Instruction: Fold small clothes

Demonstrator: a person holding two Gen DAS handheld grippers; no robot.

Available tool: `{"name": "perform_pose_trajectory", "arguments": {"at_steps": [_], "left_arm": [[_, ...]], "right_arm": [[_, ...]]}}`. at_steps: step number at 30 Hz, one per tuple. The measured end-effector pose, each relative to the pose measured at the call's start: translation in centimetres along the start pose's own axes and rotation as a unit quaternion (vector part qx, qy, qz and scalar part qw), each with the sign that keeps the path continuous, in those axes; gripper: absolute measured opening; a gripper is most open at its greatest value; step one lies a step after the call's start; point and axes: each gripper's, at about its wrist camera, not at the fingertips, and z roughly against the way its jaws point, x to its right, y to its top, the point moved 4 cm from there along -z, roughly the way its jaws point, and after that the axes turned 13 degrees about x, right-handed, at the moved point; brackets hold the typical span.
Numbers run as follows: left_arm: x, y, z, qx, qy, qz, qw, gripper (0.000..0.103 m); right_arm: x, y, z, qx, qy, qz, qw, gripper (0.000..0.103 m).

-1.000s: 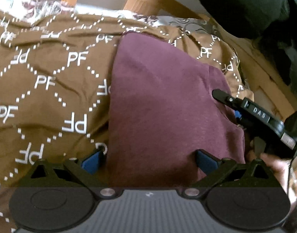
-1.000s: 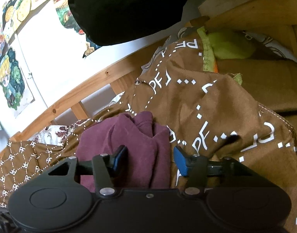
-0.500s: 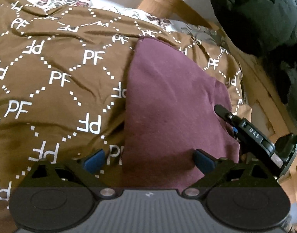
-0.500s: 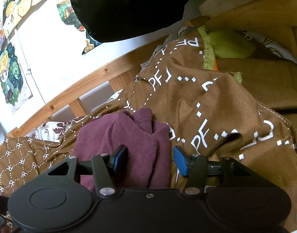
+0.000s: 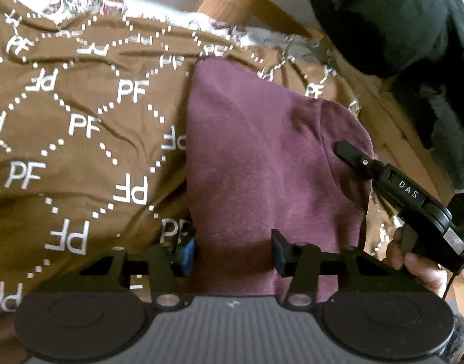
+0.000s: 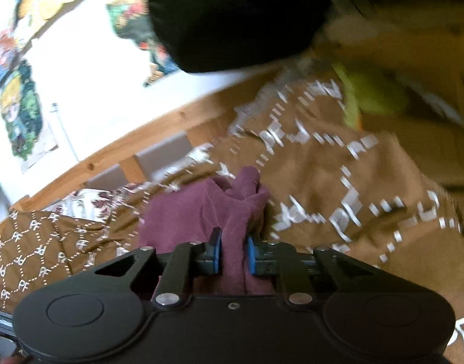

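A maroon garment (image 5: 256, 157) lies spread on a brown blanket (image 5: 80, 127) printed with white PF letters. My left gripper (image 5: 232, 251) is at the garment's near edge; its jaws are closing with the cloth's left corner between the pads, which do not visibly pinch it. In the right wrist view, my right gripper (image 6: 234, 254) is closing, and its blue pads press on a bunched fold of the garment (image 6: 201, 209). One of its fingers (image 5: 353, 156) shows over the garment's right edge in the left wrist view, held by a hand (image 5: 414, 261).
A wooden bed rail (image 6: 110, 157) runs behind the blanket (image 6: 338, 166). A large black bundle (image 5: 383, 15) hangs over the far right; it also fills the top of the right wrist view (image 6: 232, 15). A green cloth (image 6: 371, 97) lies further back. Posters (image 6: 19, 115) cover the wall.
My left jaws have narrowed from wide open around the garment's near edge. My right jaws have shut on the bunched fold and risen a little with it.
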Motion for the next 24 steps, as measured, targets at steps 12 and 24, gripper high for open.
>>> {"name": "perform_pose_trajectory", "arguments": {"at_steps": [12, 24], "left_arm": [[-3.4, 3.0, 9.8, 0.148, 0.101, -0.082, 0.9804, 0.05], [-9.2, 2.9, 10.0, 0.137, 0.173, -0.022, 0.9752, 0.059]], "right_arm": [[-14.1, 1.5, -2.0, 0.042, 0.106, 0.117, 0.987, 0.016], [-16.8, -3.7, -9.9, -0.05, 0.062, 0.067, 0.995, 0.015]]}}
